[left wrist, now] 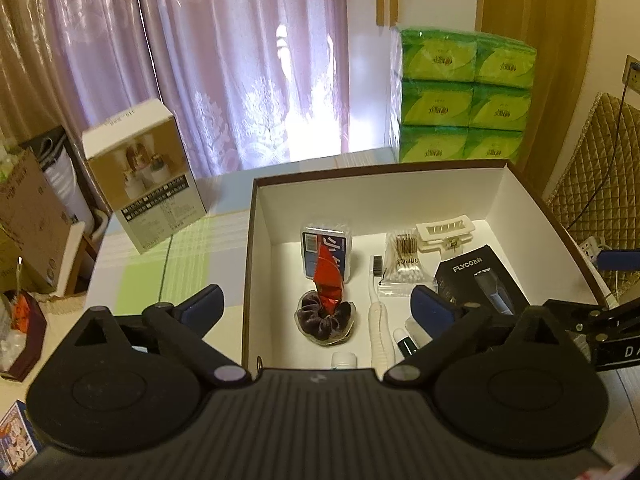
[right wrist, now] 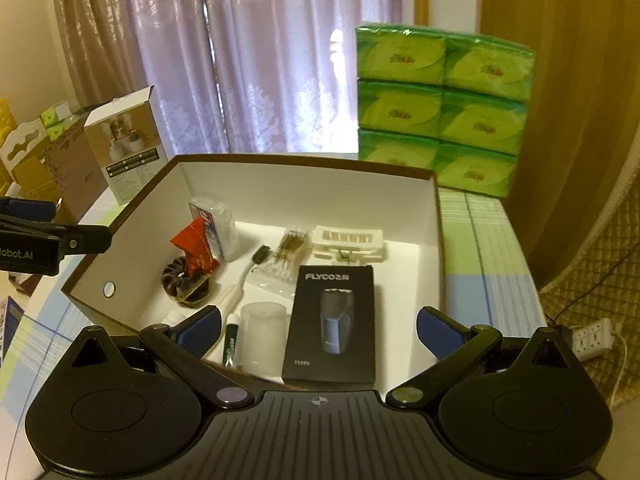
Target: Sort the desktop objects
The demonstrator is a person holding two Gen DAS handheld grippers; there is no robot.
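Note:
A brown box with white inner walls [left wrist: 260, 240] [right wrist: 280, 192] stands open on the table and holds the sorted items. Inside lie a black shaver box [right wrist: 330, 324] [left wrist: 480, 280], a dark scrunchie [left wrist: 325, 318] [right wrist: 185, 284], a red packet [left wrist: 329, 276] [right wrist: 196, 248], a white toothbrush [left wrist: 378, 308] [right wrist: 244, 276], a bag of cotton swabs [left wrist: 404, 260] [right wrist: 288, 256], a white hair clip [left wrist: 444, 232] [right wrist: 348, 242] and a frosted cup [right wrist: 262, 336]. My left gripper [left wrist: 318, 306] hangs open over the box's near left side, holding nothing. My right gripper [right wrist: 318, 330] is open and empty above the near edge.
A stack of green tissue packs [left wrist: 464, 96] [right wrist: 440, 108] stands behind the box. A brown-and-white carton [left wrist: 144, 176] [right wrist: 124, 148] stands on the checked tablecloth at the left. A power strip [right wrist: 592, 338] lies on the floor at the right. Clutter lines the left table edge.

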